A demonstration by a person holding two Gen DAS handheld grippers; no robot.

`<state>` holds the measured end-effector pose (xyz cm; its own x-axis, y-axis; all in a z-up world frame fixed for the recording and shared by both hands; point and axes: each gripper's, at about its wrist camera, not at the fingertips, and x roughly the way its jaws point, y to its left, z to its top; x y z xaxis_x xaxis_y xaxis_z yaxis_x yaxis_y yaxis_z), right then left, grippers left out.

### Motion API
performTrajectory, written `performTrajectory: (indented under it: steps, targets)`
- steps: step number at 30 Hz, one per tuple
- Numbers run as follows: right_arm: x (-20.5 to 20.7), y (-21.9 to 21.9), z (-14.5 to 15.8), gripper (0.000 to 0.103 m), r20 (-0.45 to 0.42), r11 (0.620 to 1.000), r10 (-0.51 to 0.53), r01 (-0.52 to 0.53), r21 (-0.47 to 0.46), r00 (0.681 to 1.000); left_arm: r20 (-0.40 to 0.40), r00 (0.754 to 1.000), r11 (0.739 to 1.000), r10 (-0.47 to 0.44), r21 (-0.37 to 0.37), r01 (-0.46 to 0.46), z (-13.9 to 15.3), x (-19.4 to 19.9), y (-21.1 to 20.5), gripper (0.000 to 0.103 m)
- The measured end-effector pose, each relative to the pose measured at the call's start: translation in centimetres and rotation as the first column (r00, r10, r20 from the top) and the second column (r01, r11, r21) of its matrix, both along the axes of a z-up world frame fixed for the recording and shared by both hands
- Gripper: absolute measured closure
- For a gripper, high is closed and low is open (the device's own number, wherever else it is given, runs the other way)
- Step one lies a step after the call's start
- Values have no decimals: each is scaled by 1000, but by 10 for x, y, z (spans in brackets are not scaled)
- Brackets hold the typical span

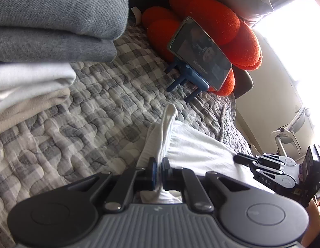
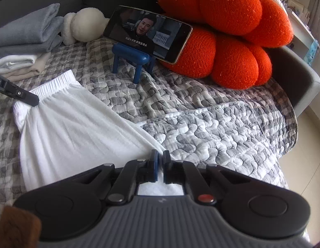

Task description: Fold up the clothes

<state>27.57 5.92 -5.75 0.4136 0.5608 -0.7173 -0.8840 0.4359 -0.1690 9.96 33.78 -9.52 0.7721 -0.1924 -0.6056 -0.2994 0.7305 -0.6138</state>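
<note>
My left claw (image 1: 159, 166) pinches the elastic waistband of the white ribbed cotton shorts (image 2: 77, 128), which lie flat on the grey checked quilted bedspread (image 2: 211, 124). My right claw (image 2: 160, 161) is clenched on what looks like the hem end, though the cloth between its pads is barely visible. To fold well I should lift both ends evenly and keep the edges aligned. The phone on its blue stand (image 2: 147, 35) and the orange knotted cushion (image 2: 232, 41) sit beyond; the stack of folded grey and white clothes (image 2: 21, 47) lies near the waistband.

The letters "DAS" stand on the right gripper (image 1: 240, 159); the phone (image 2: 147, 34) shows unreadable subtitles.
</note>
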Motion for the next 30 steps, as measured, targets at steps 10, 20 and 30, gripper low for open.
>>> performTrajectory:
  steps: [10,20,30]
  targets:
    - [-6,-1,6,103,101,999,-24,20,41,995,-2,1000,1000,7,2,-7,-1,0,1,98]
    - [8,5,-12,103,88,996,-85,83,26,993,0,1000,999,17,42,-17,-1,3,-4,98]
    - [-9,-16,17,86,74,971,-212,202,128,974,-11,1000,999,2,47,-1,8,0,-4,81]
